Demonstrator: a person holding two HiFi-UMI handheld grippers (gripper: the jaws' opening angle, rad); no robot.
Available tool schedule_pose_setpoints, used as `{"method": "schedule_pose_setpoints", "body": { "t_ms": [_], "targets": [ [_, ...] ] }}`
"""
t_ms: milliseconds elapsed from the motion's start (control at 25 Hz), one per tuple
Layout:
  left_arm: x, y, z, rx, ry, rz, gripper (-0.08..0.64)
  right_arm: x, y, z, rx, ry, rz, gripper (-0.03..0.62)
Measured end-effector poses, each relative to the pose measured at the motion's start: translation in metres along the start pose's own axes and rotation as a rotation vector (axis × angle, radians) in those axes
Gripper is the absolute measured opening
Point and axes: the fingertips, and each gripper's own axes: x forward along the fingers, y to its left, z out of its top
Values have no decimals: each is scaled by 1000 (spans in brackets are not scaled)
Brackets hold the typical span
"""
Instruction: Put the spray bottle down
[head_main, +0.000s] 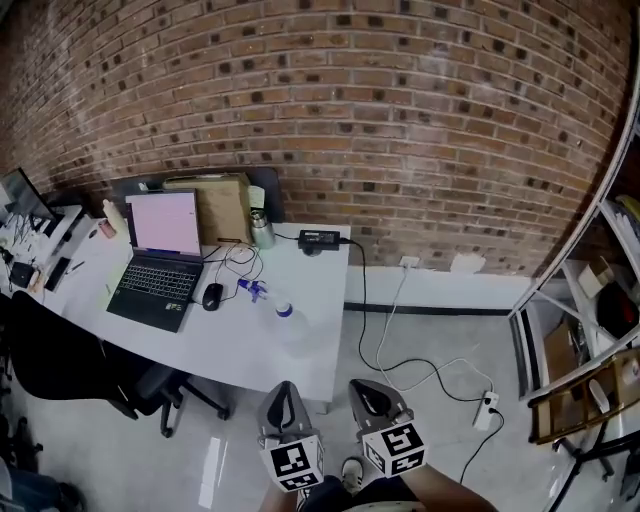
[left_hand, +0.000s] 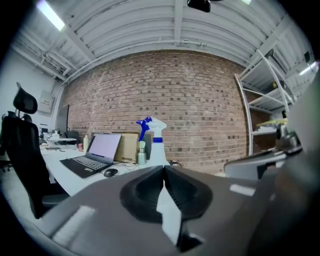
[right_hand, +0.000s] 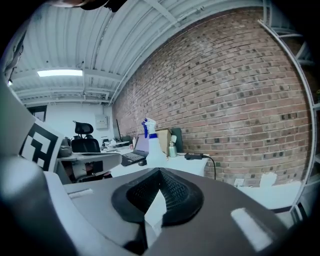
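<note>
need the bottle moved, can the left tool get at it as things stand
Probably yes: the bottle stands near the table's front edge with nothing between it and the left tool. That tool is off the table with jaws shut, so it must open first.

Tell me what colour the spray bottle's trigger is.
Blue trigger atop the whitish spray bottle; clearest in the left gripper view.

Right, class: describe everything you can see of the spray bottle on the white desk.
The spray bottle stands upright on the white desk, right of the mouse and laptop in the head view. Its body looks like pale translucent plastic, topped by a blue collar, a white head and a blue trigger. Only the desk touches it.
</note>
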Motion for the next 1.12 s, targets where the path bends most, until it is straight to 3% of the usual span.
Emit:
{"method": "schedule_pose_setpoints", "body": {
  "t_ms": [320,560,1120],
  "targets": [
    [-54,6,28,-102,0,29,9,-23,26,19,-63,-48,69,-2],
    [-63,12,29,-89,-6,50,8,-25,35,23,-89,-52,86,-2],
    [-64,6,25,-63,12,21,8,-33,43,26,-108,-60,87,-3]
  ]
}}
